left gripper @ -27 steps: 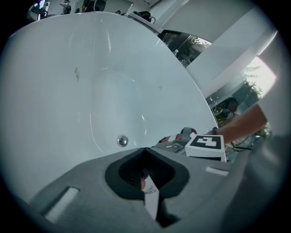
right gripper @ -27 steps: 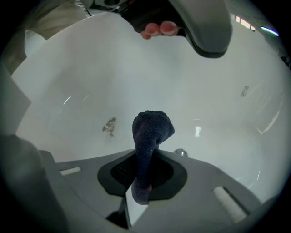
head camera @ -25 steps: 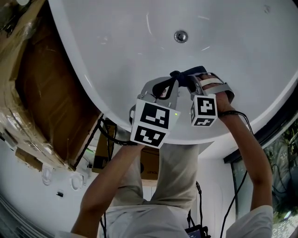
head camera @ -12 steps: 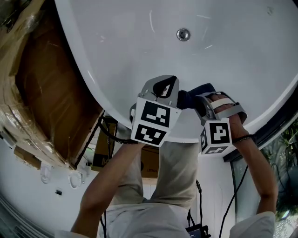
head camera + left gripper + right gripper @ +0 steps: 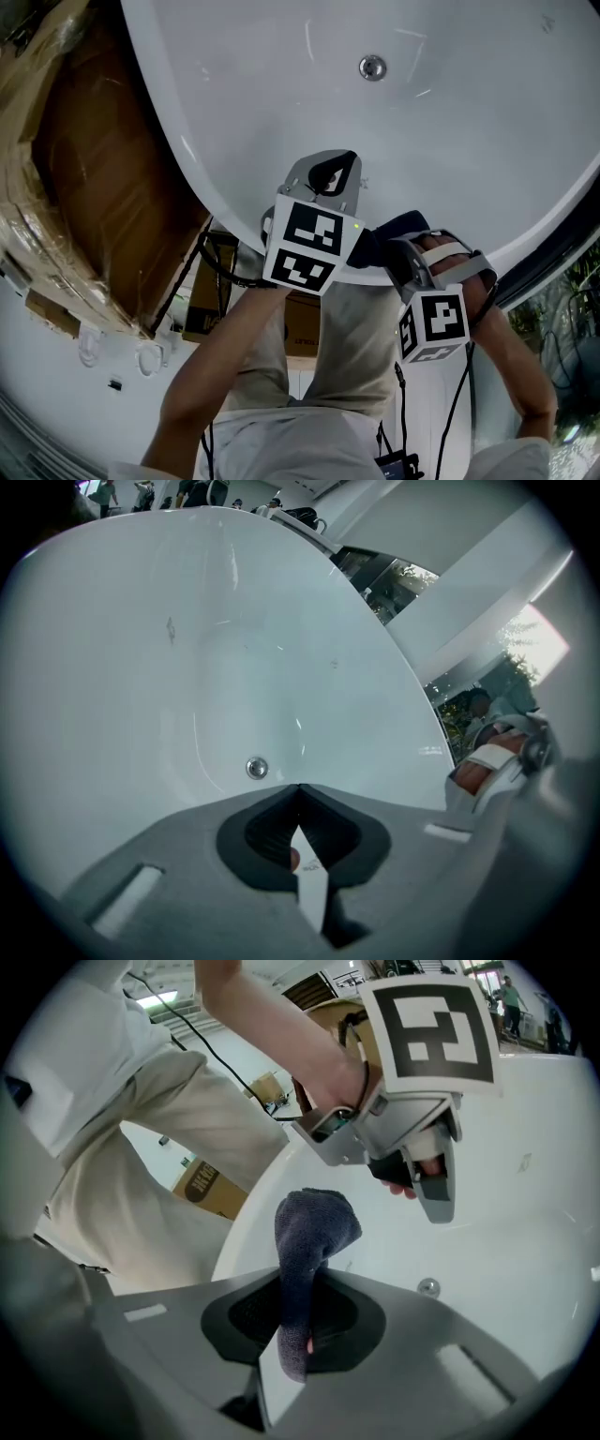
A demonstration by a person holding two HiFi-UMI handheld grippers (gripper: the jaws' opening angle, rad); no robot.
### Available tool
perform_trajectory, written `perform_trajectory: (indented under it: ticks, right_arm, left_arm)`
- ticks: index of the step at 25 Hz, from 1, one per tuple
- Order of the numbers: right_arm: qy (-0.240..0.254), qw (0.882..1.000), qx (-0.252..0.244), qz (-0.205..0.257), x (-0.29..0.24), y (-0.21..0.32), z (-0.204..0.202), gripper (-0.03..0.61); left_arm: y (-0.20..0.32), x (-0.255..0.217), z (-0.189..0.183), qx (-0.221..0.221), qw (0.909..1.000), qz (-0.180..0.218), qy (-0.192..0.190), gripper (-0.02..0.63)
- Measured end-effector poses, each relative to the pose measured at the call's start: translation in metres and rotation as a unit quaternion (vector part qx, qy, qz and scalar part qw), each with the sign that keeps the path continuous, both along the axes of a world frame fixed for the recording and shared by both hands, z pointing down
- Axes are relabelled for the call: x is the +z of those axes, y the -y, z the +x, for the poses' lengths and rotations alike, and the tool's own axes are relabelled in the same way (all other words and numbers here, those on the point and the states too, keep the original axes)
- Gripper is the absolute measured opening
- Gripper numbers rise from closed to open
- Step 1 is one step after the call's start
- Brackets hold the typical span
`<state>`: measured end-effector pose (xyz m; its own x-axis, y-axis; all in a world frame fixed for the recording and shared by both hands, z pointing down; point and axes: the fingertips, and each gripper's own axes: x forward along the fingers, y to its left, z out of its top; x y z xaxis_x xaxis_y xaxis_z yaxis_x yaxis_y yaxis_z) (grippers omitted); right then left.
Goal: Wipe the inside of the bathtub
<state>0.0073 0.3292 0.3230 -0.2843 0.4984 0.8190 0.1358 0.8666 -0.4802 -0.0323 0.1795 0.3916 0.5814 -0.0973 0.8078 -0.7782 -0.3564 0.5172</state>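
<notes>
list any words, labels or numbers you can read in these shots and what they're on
No text here is readable.
Cardboard box: dark print on its side, too blurred to read.
Marker cube of the left gripper, and that of the right gripper: black-and-white square patterns only, no words.
Bathtub: no print visible.
</notes>
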Motion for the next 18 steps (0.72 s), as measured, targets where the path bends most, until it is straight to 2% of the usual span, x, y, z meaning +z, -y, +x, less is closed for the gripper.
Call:
perform_trajectory:
  ticks: [7,18]
  right_arm:
    - [0.007,0.999,0.008,-0.050,-0.027,-0.023,-0.007,0.049]
    - [-0.006,0.997,0.012,-0.071,-0.014,-0.045,-0.007,0.049]
  left_arm:
    - [0.002,-0.001,0.002,-0.006,1.0000,0.002,-0.001,-0.002]
    - [-0.002,0.001,0.004,-0.006,1.0000,0.001,0.001,-0.002]
